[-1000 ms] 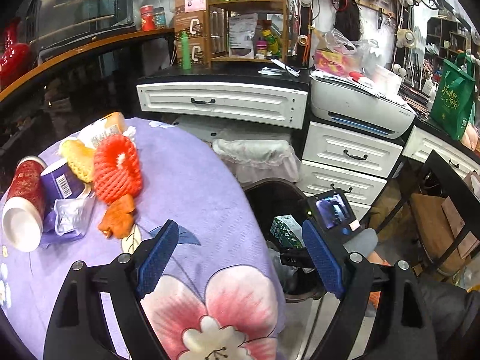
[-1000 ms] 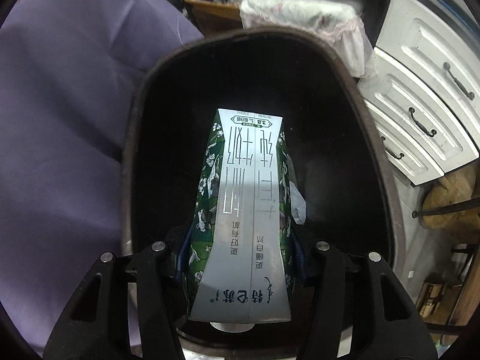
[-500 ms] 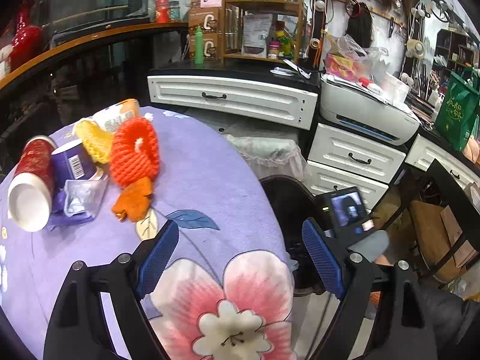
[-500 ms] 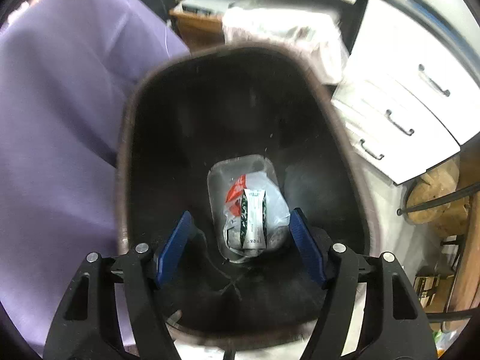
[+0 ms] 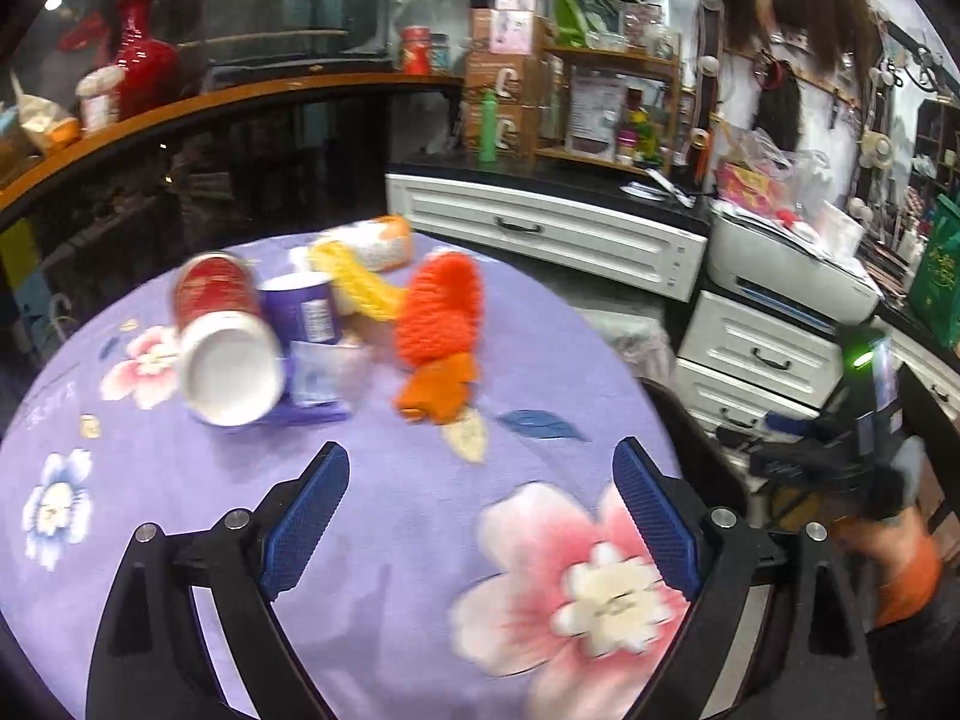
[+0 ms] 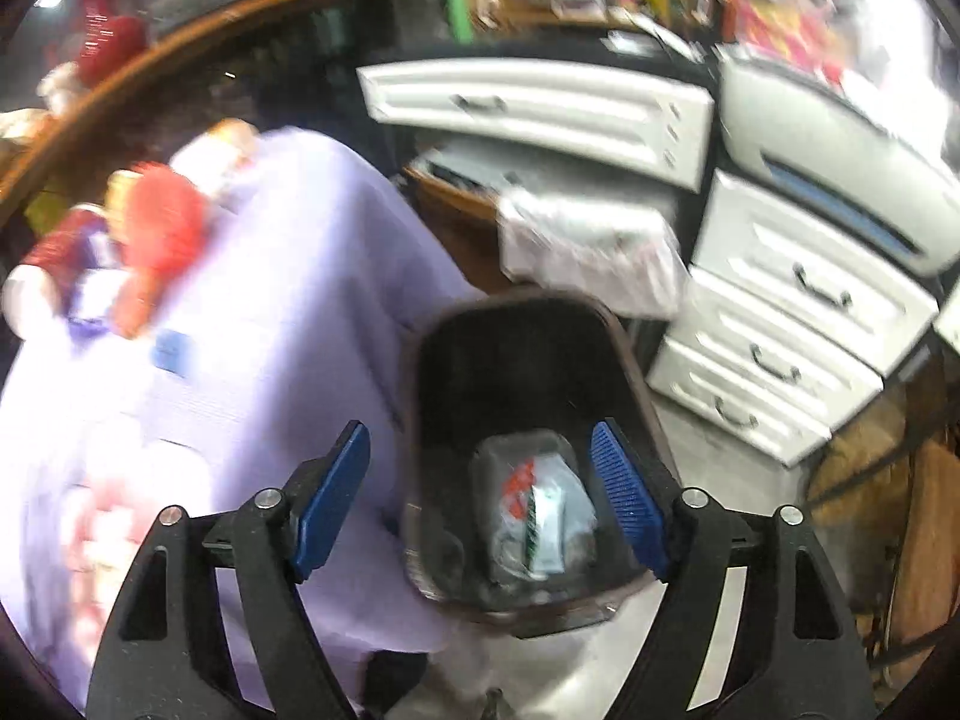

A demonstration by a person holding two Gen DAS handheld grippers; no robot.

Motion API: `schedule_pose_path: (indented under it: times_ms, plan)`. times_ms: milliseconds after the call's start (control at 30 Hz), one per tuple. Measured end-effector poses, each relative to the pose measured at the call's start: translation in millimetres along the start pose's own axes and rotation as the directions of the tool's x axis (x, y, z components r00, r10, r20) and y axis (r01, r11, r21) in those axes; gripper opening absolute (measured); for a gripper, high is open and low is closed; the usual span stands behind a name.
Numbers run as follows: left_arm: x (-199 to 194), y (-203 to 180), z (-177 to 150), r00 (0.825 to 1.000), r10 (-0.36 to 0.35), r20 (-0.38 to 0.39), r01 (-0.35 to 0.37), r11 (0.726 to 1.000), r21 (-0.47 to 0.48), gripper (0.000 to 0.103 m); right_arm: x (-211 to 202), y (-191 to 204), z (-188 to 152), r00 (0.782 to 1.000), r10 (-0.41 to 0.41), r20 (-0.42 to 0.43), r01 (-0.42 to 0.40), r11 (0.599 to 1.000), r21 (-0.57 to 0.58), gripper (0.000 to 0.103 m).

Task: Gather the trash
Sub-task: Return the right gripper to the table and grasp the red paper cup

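Note:
My left gripper (image 5: 480,510) is open and empty, low over the purple flowered tablecloth (image 5: 372,516). Beyond it lies a trash pile: a tipped red paper cup (image 5: 222,330), a purple cup (image 5: 303,309), a clear plastic wrapper (image 5: 324,369), a red foam net (image 5: 441,306), a yellow foam net (image 5: 360,282) and an orange scrap (image 5: 438,393). My right gripper (image 6: 480,498) is open and empty above the dark bin (image 6: 528,360) beside the table. The green milk carton (image 6: 543,525) lies at the bin's bottom on a plastic tray.
White drawers (image 6: 780,324) and a printer (image 6: 840,168) stand behind the bin. A second bin with a pale liner (image 6: 588,240) sits next to it. The right gripper also shows in the left wrist view (image 5: 834,456), past the table's right edge.
My right gripper opened and the milk carton fell into the bin; the gripper then rose and pulled back. My left gripper moved left over the table, nearer the trash pile.

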State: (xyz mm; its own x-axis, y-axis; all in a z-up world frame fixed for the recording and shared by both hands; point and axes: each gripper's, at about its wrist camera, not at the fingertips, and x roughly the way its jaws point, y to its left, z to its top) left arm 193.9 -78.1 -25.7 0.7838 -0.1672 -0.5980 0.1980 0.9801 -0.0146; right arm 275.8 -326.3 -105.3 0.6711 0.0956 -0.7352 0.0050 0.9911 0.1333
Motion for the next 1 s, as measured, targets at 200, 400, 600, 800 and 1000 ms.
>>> schedule_pose_path:
  times_ms: [200,400,600,800,1000]
  plan:
    - [-11.9,49.6,-6.7,0.995,0.095,-0.006,-0.095,0.995,-0.04,0.089,-31.9,51.7,21.0,0.989,0.136,0.057,-0.132,0.989,-0.073,0.083]
    - [-21.9,97.0,-16.1,0.986,0.163,-0.026,-0.165,0.982,-0.097,0.089,-34.3,110.8,36.5,0.966,0.257,0.025,-0.252,0.96,-0.123,0.083]
    - [-30.6,134.0,-21.6,0.971,0.237,-0.025,-0.238,0.968,-0.08,0.089,-46.3,189.6,59.3,0.929,0.371,-0.016,-0.361,0.892,-0.274,0.083]
    - [-38.7,168.3,-21.0,0.96,0.281,-0.015,-0.281,0.954,-0.099,0.089,-39.8,278.7,93.3,0.885,0.448,-0.128,-0.462,0.806,-0.371,0.083]
    - [-46.8,203.6,-28.0,0.954,0.301,-0.004,-0.298,0.943,-0.145,0.093,-3.7,354.9,133.0,0.876,0.421,-0.235,-0.482,0.781,-0.397,0.084]
